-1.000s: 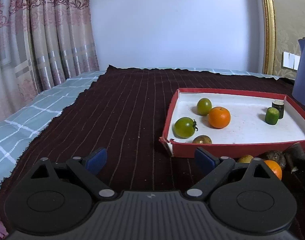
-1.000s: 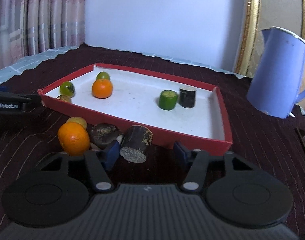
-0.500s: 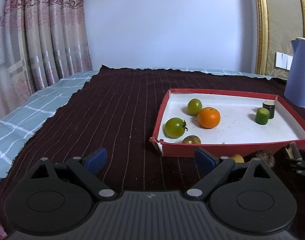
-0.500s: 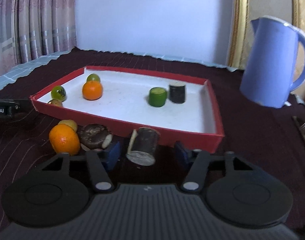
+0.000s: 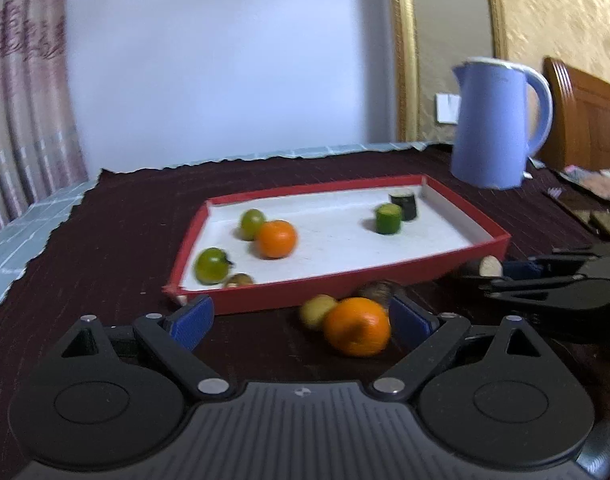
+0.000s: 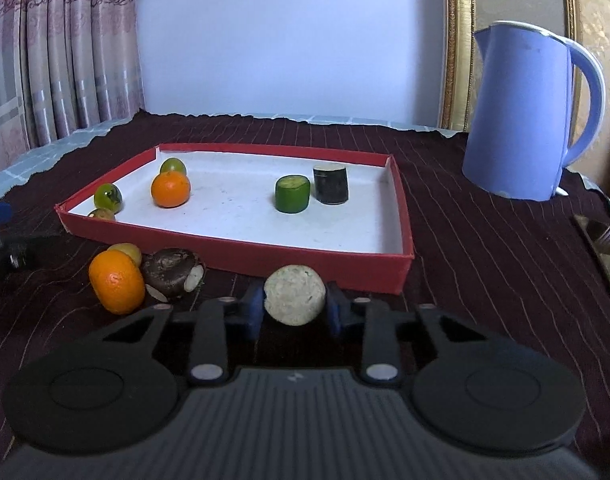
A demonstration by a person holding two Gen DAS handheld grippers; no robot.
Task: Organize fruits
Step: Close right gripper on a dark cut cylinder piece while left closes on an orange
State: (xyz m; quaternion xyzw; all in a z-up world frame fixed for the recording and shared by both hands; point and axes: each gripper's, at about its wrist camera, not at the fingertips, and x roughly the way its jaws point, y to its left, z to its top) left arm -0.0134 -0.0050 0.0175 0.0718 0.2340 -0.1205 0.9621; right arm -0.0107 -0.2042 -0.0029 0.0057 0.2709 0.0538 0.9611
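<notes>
My right gripper [image 6: 293,310] is closing, and its blue pads press both sides of a dark cylinder piece [image 6: 295,300] whose pale cut end faces the camera, just before the red tray [image 6: 265,252]. In the left wrist view that piece [image 5: 491,266] shows at the right gripper's tips. My left gripper [image 5: 301,318] stands open, low over the cloth, with a loose orange [image 5: 357,326] close to its right finger. Beside the orange lie a small yellow fruit [image 5: 317,311] and a brown mushroom [image 6: 171,272]. The tray holds an orange [image 6: 171,189], two green tomatoes [image 6: 108,197], a green cylinder [image 6: 292,194] and a dark cylinder [image 6: 331,184].
A blue kettle [image 6: 521,120] stands behind the tray at the right. A fork [image 6: 605,236] lies at the right edge of the dark striped cloth. Curtains hang at the left, past a checked blue cloth [image 6: 45,156].
The right gripper's jaws came together around the cylinder piece, which turned its cut end toward the camera. The left gripper swung right, bringing the loose orange between its fingers.
</notes>
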